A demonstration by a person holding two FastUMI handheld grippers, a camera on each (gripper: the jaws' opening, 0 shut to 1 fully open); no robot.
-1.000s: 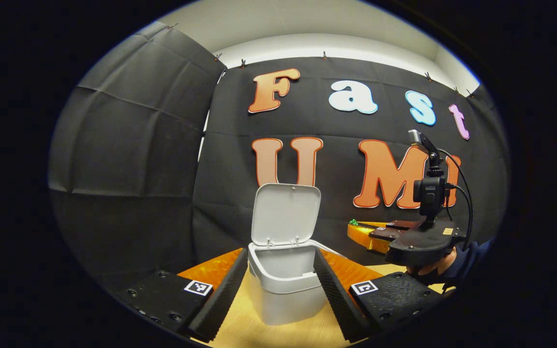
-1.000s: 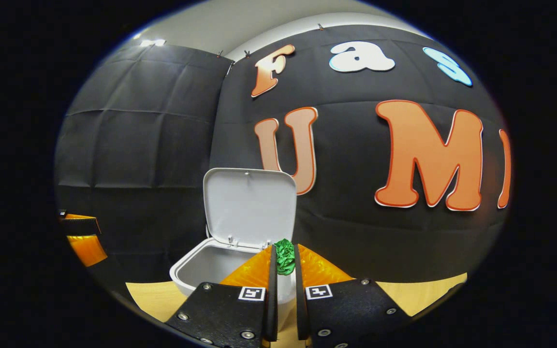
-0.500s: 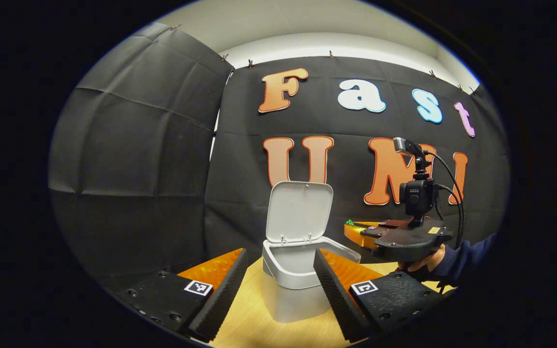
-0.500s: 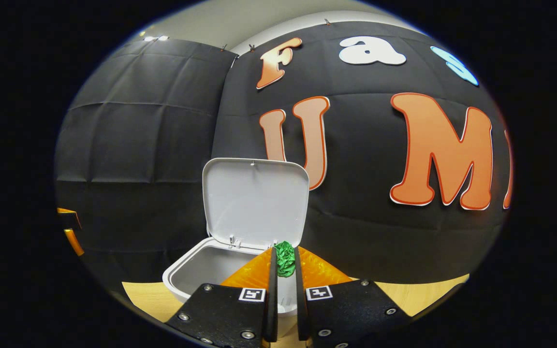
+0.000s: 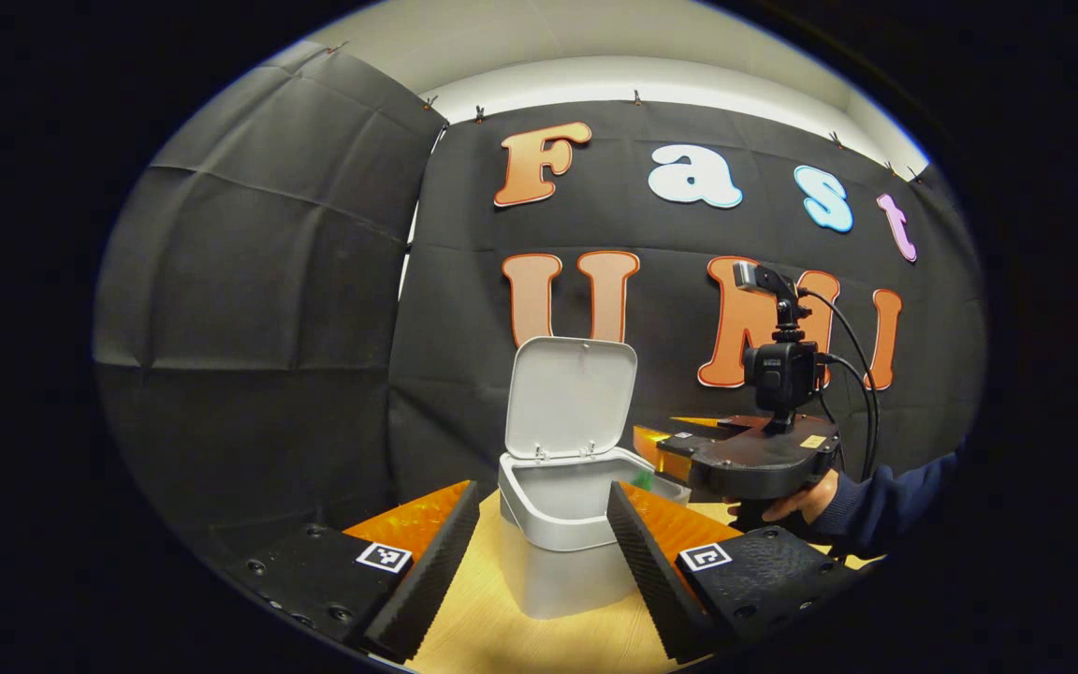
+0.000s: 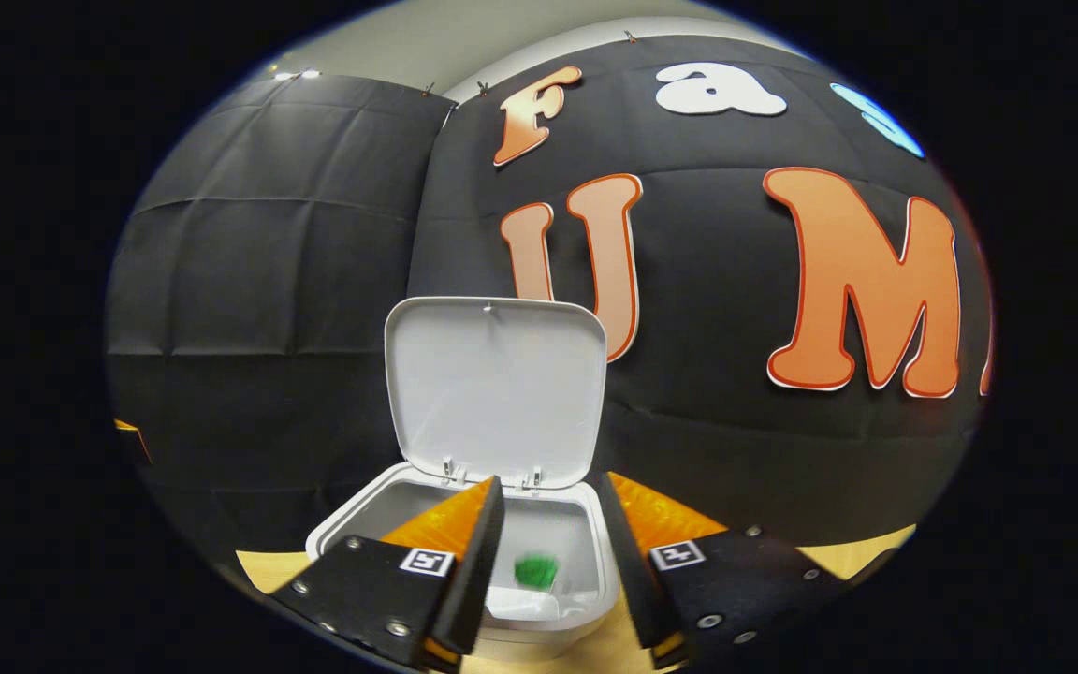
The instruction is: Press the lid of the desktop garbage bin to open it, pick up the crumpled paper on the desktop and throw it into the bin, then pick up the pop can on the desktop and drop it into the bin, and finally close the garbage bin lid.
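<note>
The green paper ball is seen blurred inside the white bin, under the spread fingers of the right tool, which grips nothing. The lid is stood upright at the back. The left tool is held wide around the bin on the tabletop.

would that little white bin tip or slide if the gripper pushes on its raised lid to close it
Possibly. The bin looks like thin, light plastic, taller than wide, sitting free on smooth wood. Its lid stands upright, so a high sideways shove could tip it; pressing downward seems safer. The green paper inside likely adds little weight.
</note>
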